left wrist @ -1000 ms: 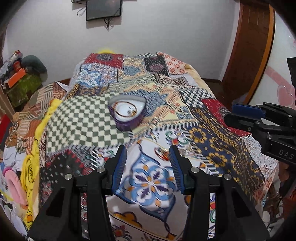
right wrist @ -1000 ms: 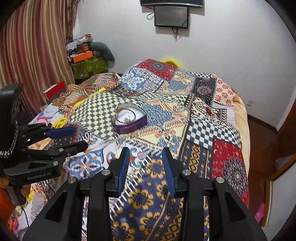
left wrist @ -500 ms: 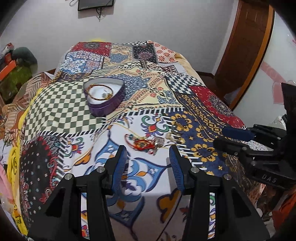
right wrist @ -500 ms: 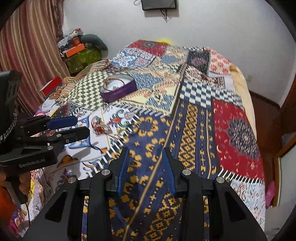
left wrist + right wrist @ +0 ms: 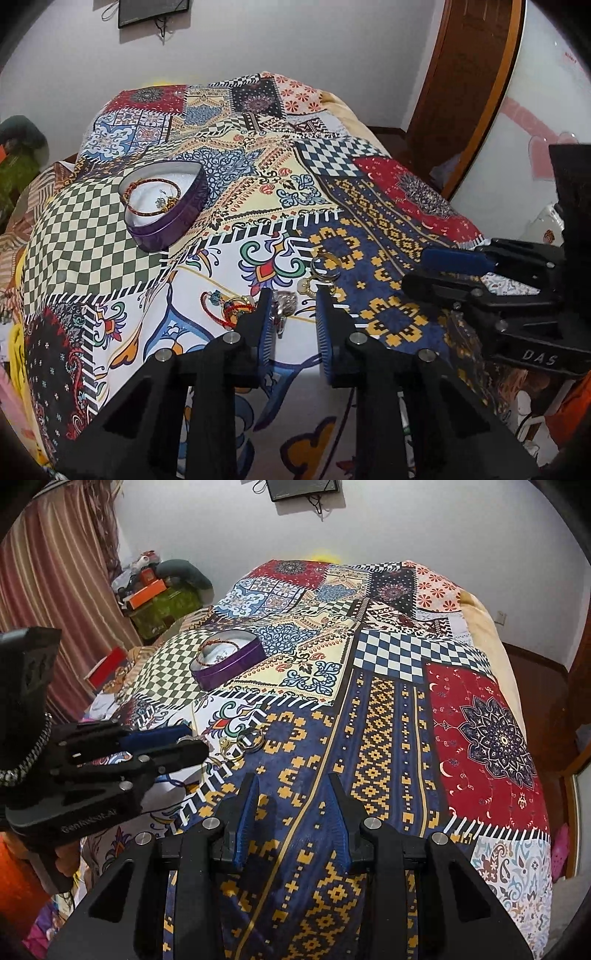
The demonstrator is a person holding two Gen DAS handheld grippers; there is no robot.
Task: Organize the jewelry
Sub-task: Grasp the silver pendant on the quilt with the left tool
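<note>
A purple heart-shaped tin [image 5: 166, 206] sits on the patchwork bedspread [image 5: 388, 192] with a gold bangle [image 5: 151, 195] inside; it also shows in the right wrist view [image 5: 229, 664]. Loose jewelry lies near the bed's front: a red cord bracelet [image 5: 229, 314], a silver piece [image 5: 286, 301] and rings [image 5: 325, 267]. My left gripper [image 5: 293, 295] is open, its fingers either side of the silver piece, just above it. My right gripper [image 5: 291, 782] is open and empty over the blue and yellow patch, right of the rings [image 5: 251, 740].
The right gripper's body [image 5: 498, 295] is at the right of the left wrist view. A curtain [image 5: 55, 590] and cluttered boxes [image 5: 159, 598] stand left of the bed. A wooden door [image 5: 469, 92] is at the right.
Both grippers have moved forward and lower toward the loose jewelry. The left gripper's fingers now sit around the silver piece. Both jaws stay open.
</note>
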